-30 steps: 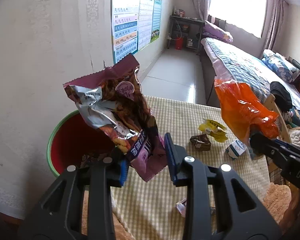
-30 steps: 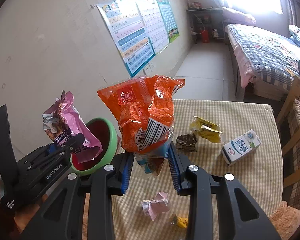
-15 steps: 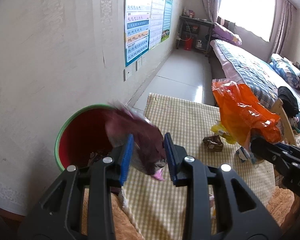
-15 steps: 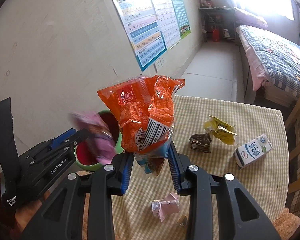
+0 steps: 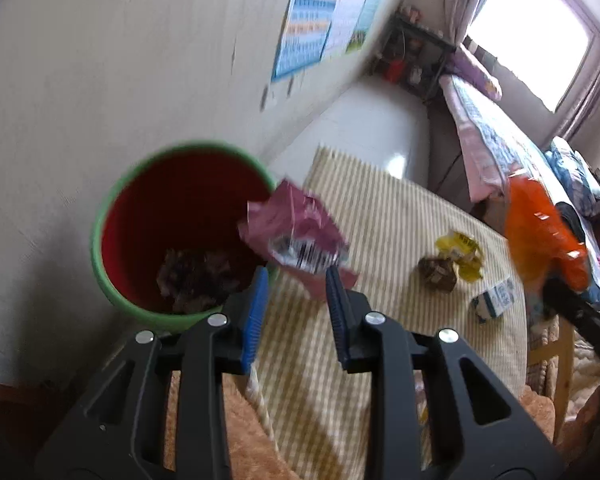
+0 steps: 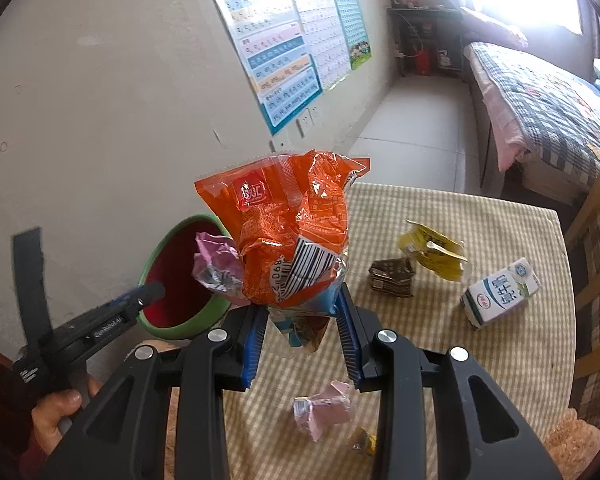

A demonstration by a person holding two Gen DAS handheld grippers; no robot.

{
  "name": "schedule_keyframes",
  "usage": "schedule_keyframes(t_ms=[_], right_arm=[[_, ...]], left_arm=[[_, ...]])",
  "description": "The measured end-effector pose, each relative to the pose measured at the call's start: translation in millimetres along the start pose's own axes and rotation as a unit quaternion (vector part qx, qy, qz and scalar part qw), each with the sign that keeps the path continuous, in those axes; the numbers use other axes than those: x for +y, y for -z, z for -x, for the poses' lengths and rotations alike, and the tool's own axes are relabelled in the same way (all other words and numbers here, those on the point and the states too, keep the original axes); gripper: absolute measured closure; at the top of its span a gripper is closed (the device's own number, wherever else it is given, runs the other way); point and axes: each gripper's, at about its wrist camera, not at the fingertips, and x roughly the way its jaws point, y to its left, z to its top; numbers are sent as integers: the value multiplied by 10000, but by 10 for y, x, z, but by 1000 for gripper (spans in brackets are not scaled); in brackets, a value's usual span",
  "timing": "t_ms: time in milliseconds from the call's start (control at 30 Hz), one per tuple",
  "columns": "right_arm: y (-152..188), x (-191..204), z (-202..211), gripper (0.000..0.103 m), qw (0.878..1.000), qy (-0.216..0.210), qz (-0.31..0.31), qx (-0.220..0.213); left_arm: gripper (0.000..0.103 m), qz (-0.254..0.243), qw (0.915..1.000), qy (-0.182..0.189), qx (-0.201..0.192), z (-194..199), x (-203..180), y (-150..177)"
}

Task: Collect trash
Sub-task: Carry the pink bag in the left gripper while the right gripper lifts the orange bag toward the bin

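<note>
The purple snack wrapper [image 5: 296, 236] hangs loose over the rim of the green bin [image 5: 112, 200], beyond the left hand-held gripper [image 5: 294, 304], whose blue pads stand apart, released. Only the left view looks into the bin, where dark crumpled trash [image 5: 196, 276] lies at the bottom. The right view alone shows the right hand-held gripper [image 6: 302, 338] clenched on an orange bag [image 6: 288, 240], a milk carton [image 6: 500, 292], and a pink wrapper [image 6: 324, 408] on the checked surface [image 6: 500, 380].
</note>
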Motion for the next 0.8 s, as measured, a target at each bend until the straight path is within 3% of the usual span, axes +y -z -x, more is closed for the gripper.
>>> schedule_keyframes(t_ms=[33,67,100,233,433,500,600,667,800], right_arm=[[6,-12,-12,70,10000,-6,-36,19],[11,-23,-28,70,10000,-22,-73,42],[20,-24,-33,70,9999,-33,-97,57],[74,-15,-32,70,9999,-24,-93,111],[122,-103,33,70,9997,65,-202,82],[132,-138,51,70,9997,98,-229,76],[153,-180,64,70,9996,120,-260,81],[167,-197,71,70,9995,122,-273,89],[171,-194,54,70,9995,105,-280,107]], left_arm=[[69,51,9999,20,93,-80,24,12],[53,93,9998,18,149,-146,30,22],[46,143,9997,40,186,-238,29,31],[42,416,9972,321,532,-637,5,-13],[42,919,9909,369,913,-1106,-13,-70],[42,1032,9894,399,938,-1175,-19,-83],[51,1089,9890,427,910,-1210,-25,-100],[70,1074,9894,424,886,-1186,-28,-104],[75,975,9910,483,777,-1024,3,-48]])
